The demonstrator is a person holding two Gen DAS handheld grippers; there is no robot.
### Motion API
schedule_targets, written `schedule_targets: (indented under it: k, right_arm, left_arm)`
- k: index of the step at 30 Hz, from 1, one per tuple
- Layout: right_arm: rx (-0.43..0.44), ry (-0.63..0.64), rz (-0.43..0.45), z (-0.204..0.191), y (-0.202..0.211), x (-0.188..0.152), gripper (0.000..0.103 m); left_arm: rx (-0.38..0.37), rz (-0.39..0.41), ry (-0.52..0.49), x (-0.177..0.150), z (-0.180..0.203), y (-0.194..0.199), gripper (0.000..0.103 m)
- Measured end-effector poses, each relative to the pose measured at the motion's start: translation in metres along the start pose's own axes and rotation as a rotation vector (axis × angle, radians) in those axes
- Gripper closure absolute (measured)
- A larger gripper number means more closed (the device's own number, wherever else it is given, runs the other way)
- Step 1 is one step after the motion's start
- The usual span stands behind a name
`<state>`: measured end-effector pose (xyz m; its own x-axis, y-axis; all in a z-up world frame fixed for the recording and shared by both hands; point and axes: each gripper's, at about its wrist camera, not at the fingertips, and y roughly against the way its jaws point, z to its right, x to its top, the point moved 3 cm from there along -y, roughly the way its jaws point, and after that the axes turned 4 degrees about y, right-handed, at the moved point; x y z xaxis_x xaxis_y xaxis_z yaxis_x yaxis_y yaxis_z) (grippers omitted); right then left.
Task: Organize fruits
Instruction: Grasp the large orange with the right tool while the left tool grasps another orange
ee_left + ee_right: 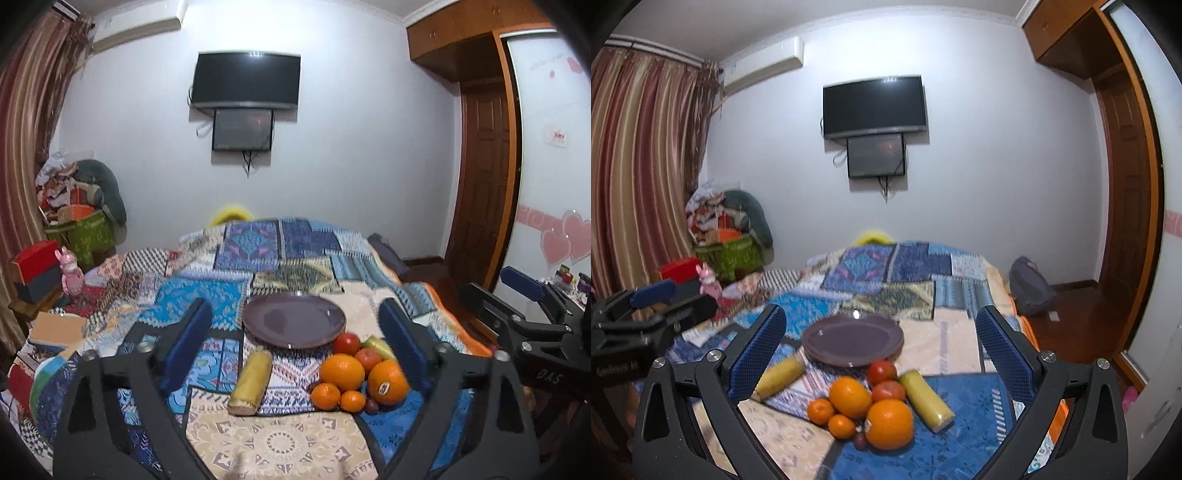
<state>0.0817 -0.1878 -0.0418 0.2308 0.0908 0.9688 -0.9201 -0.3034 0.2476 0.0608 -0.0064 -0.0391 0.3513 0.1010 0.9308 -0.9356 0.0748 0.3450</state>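
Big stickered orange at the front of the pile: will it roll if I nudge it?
Probably: the stickered orange looks round and smooth, on soft quilt. It leans against the pile, so neighbours like the small dark fruit may shift. Likely firm enough to pinch.

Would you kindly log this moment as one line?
left tongs open | right tongs open | plate empty | fruit pile untouched

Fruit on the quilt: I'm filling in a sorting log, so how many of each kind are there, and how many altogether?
Large oranges: 2
Small mandarins: 2
Red round fruits: 2
Yellow-green cylindrical pieces: 2
Small dark fruit: 1
Total: 9
The plate is bare.
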Motion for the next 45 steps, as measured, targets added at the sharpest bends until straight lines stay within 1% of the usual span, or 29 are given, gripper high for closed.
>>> schedule_targets:
  k: [2, 3, 5, 8, 9, 10, 12, 13, 14, 16, 18, 22, 23, 27, 29, 36, 39, 41, 44, 45]
  right_arm:
    - [0.004, 0.005, -0.038, 0.004, -0.006, -0.009, 0.004]
    - [0.004, 0.006, -0.060, 0.006, -0.010, -0.014, 0.005]
    - [0.005, 0.007, -0.088, 0.011, -0.015, -0.023, 0.005]
    - [0.019, 0.008, -0.146, 0.014, -0.026, -0.035, 0.010]
    - [0.025, 0.008, -0.172, 0.015, -0.031, -0.040, 0.013]
    - [0.030, 0.006, -0.196, 0.016, -0.035, -0.045, 0.016]
    - [0.046, 0.000, -0.230, 0.017, -0.042, -0.052, 0.018]
    - [0.050, -0.008, -0.251, 0.019, -0.046, -0.057, 0.019]
    - [0.052, -0.013, -0.263, 0.020, -0.048, -0.061, 0.020]
    - [0.053, -0.017, -0.289, 0.023, -0.052, -0.068, 0.027]
    - [0.055, -0.020, -0.313, 0.025, -0.056, -0.073, 0.030]
    - [0.098, -0.049, -0.366, 0.026, -0.067, -0.084, 0.038]
    - [0.105, -0.053, -0.381, 0.026, -0.070, -0.087, 0.039]
    - [0.150, -0.059, -0.446, 0.019, -0.078, -0.099, 0.050]
    - [0.177, -0.071, -0.473, 0.016, -0.082, -0.103, 0.050]
    - [0.176, -0.070, -0.505, 0.014, -0.089, -0.106, 0.047]
    - [0.164, -0.067, -0.521, 0.014, -0.094, -0.110, 0.047]
    - [0.146, -0.056, -0.537, 0.015, -0.098, -0.113, 0.047]
    - [0.163, -0.083, -0.579, 0.016, -0.106, -0.121, 0.047]
    - [0.163, -0.095, -0.579, 0.017, -0.107, -0.124, 0.048]
  left_arm:
    - [-0.001, -0.038, -0.005, -0.006, 0.000, -0.011, 0.023]
    - [0.000, -0.057, -0.007, -0.009, 0.000, -0.017, 0.024]
    - [-0.012, -0.095, -0.007, -0.016, 0.001, -0.029, 0.031]
    - [-0.030, -0.160, -0.002, -0.027, 0.002, -0.047, 0.037]
    - [-0.032, -0.181, -0.003, -0.030, 0.003, -0.053, 0.038]
    - [-0.032, -0.204, -0.006, -0.034, 0.003, -0.060, 0.042]
    - [-0.037, -0.241, -0.012, -0.042, 0.005, -0.072, 0.050]
    - [-0.052, -0.267, -0.014, -0.046, 0.006, -0.080, 0.057]
    - [-0.064, -0.287, -0.013, -0.049, 0.007, -0.085, 0.059]
    - [-0.085, -0.324, -0.008, -0.057, 0.009, -0.097, 0.060]
    - [-0.095, -0.358, -0.006, -0.063, 0.011, -0.107, 0.061]
    - [-0.119, -0.414, -0.031, -0.073, 0.021, -0.125, 0.061]
    - [-0.124, -0.423, -0.036, -0.075, 0.023, -0.129, 0.061]
    - [-0.142, -0.456, -0.040, -0.081, 0.027, -0.140, 0.061]
    - [-0.145, -0.459, -0.035, -0.083, 0.027, -0.143, 0.061]
    - [-0.148, -0.503, -0.040, -0.090, 0.027, -0.156, 0.061]
    - [-0.150, -0.512, -0.031, -0.092, 0.026, -0.158, 0.059]
    - [-0.151, -0.516, -0.027, -0.093, 0.025, -0.158, 0.056]
    - [-0.141, -0.505, -0.022, -0.092, 0.024, -0.156, 0.043]
    - [-0.139, -0.502, -0.021, -0.092, 0.024, -0.155, 0.041]
